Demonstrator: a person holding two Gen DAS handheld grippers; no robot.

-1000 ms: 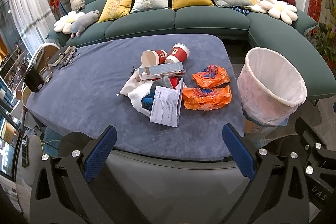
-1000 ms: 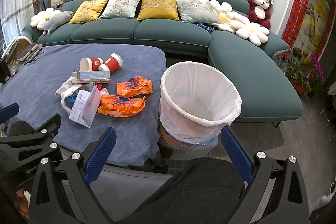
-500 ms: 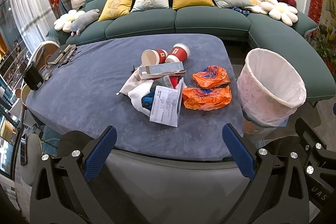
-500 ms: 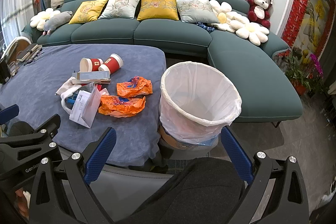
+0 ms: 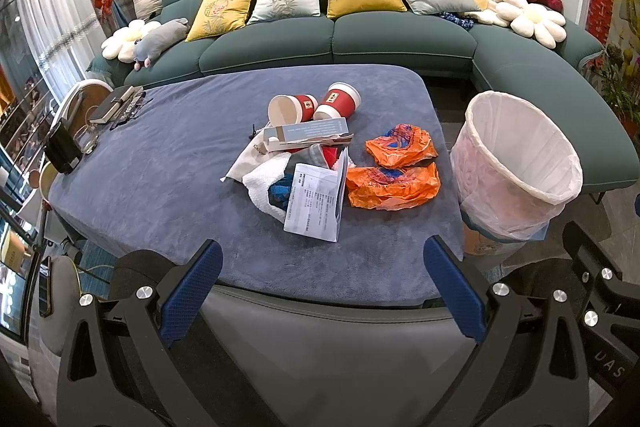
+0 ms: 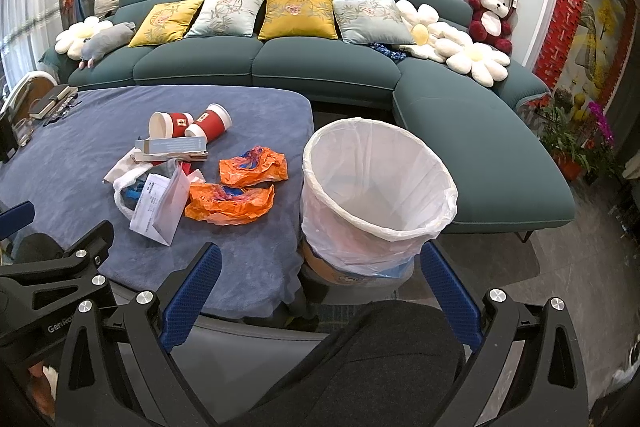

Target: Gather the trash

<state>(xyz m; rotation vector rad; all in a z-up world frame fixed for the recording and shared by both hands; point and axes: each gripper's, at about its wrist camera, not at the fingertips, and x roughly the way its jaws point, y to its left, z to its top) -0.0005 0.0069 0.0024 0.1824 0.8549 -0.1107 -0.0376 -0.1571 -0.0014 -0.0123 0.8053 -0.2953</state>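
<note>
A: How far along does the trash collection look?

B: Barely begun, I'd judge. The lined bin (image 6: 378,195) stands just off the corner of the blue-covered table (image 5: 168,163), and what shows of its inside looks empty. All the litter sits on the table, on the side toward the bin.

A: And the grippers?

B: The left gripper (image 5: 320,291) is spread wide with nothing between its fingers, held back at the near table edge. The right gripper (image 6: 318,291) is likewise released and empty, hanging nearer the bin than the table.

A: Count the trash for me.

B: Two red paper cups (image 5: 316,103) lying on their sides, farthest from the bin's near rim. Two crumpled orange plastic bags (image 5: 394,169), the pieces closest to the bin. One flat grey carton (image 5: 306,137) just in front of the cups. One folded printed sheet (image 5: 316,205). One white crumpled plastic bag (image 5: 262,183) with blue and red scraps tucked in it; how many scraps, I cannot tell.

A: So what's left?

B: Everything: each piece has yet to go into the bin.
</note>
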